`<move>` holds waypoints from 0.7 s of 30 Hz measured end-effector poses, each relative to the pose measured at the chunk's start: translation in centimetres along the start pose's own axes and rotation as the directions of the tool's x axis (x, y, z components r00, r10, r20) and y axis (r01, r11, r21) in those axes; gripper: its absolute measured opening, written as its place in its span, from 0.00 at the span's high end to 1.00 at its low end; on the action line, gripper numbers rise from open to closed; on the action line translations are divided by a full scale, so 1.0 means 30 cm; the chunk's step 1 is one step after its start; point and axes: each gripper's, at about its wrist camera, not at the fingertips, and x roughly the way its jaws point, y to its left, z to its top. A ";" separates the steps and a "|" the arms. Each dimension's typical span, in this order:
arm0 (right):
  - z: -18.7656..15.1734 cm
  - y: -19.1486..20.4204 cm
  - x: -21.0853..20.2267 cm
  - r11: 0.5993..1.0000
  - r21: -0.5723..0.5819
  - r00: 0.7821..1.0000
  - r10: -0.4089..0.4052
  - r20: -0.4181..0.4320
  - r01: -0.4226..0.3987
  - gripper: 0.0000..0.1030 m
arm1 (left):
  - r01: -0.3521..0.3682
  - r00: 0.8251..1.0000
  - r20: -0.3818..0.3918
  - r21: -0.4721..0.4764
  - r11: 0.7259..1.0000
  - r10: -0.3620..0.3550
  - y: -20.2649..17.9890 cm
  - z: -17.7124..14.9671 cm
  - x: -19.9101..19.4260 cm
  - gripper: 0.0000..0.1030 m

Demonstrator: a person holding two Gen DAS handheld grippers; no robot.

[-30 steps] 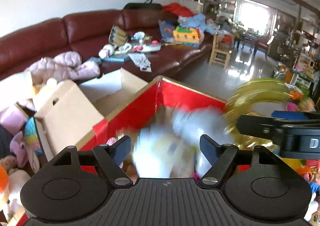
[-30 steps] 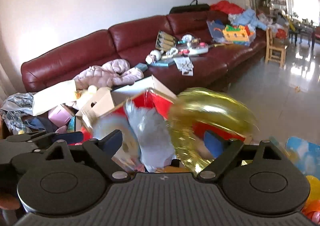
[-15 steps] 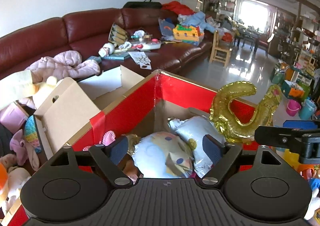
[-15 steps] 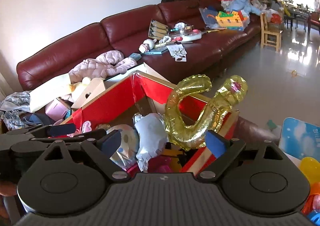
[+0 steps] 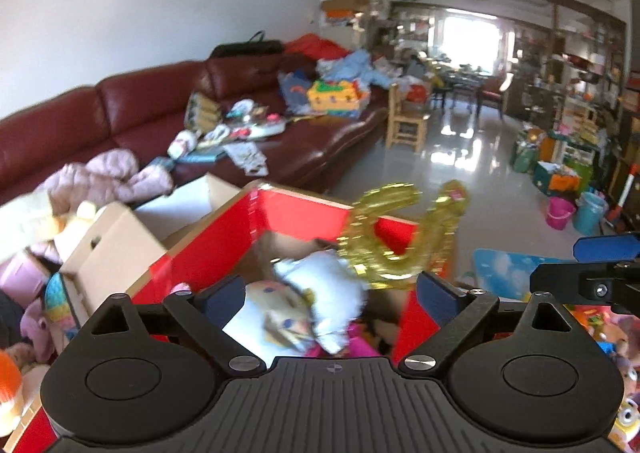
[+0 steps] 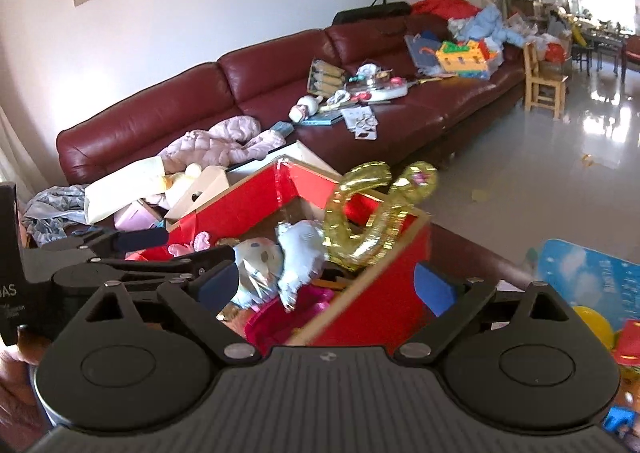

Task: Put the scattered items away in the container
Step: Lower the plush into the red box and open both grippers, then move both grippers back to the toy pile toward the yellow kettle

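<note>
Both hand-held grippers are angled downward over the red cardboard box [image 6: 372, 295]. The left gripper [image 5: 330, 295] and the right gripper [image 6: 326, 287] are seen with jaws opening wide, nothing clasped between them. The gold foil balloon [image 6: 372, 219] is propped against the box's far rim, the pale blue foil balloon [image 6: 298, 253] lying inside.

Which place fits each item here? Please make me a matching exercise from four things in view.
Things:
1. gold foil balloon
2. pink puffy jacket
3. small wooden chair
4. black bag

Places:
A. on the sofa seat
B. atop the sofa back
C. rising out of the red box
D. on the shiny floor past the sofa's end

Pairs: 1-C, 2-A, 3-D, 4-B
</note>
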 end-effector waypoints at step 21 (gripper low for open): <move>-0.258 -0.219 -0.355 0.987 0.090 0.989 -0.137 0.058 0.131 0.06 | 0.173 0.984 -0.089 0.205 0.963 -0.158 -0.437 -0.196 -0.081 0.03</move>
